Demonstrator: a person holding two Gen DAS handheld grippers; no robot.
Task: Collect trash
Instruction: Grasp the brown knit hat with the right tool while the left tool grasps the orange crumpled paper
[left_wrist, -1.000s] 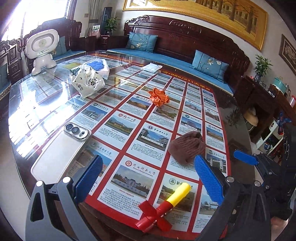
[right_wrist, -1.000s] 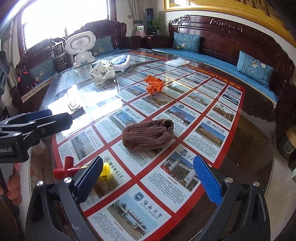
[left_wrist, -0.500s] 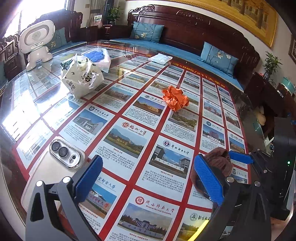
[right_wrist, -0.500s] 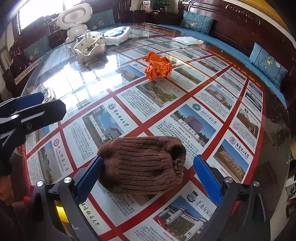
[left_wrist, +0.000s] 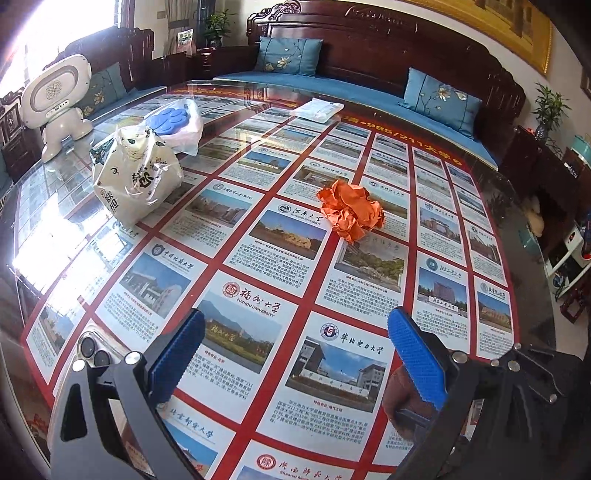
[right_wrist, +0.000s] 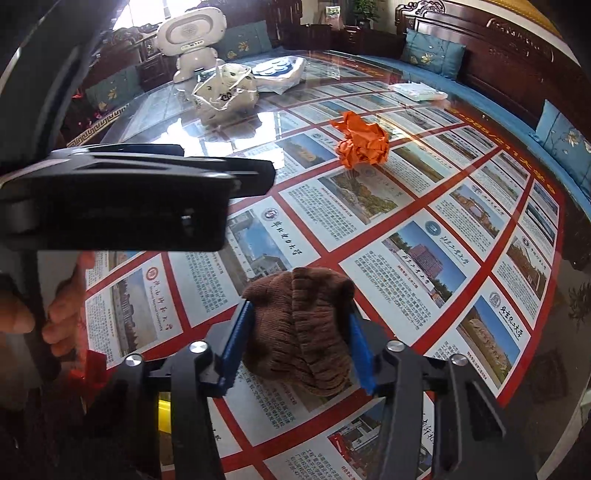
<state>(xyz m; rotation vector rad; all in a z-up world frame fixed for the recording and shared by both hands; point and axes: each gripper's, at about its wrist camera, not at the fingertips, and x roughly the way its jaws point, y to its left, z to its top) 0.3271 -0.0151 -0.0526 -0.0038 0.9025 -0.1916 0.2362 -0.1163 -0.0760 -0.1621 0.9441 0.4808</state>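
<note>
brown knit hat (right_wrist: 299, 328) on the bench (right_wrist: 406, 206), right gripper (right_wrist: 295, 343) jaws closing with the hat bunched between them.
squeeze until the knit stops giving, then lift straight; your left gripper (left_wrist: 295, 354) tilts down, jaws apart and empty, short of the orange paper wad (left_wrist: 351, 210).

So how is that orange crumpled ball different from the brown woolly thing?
The orange paper ball is bright, stiff and creased; the brown knit piece is dull, soft and ribbed. The paper ball sits free farther up the table, untouched; the knit piece is squeezed between the closing blue pads of the right gripper. Both rest on the glass-topped table.
</note>
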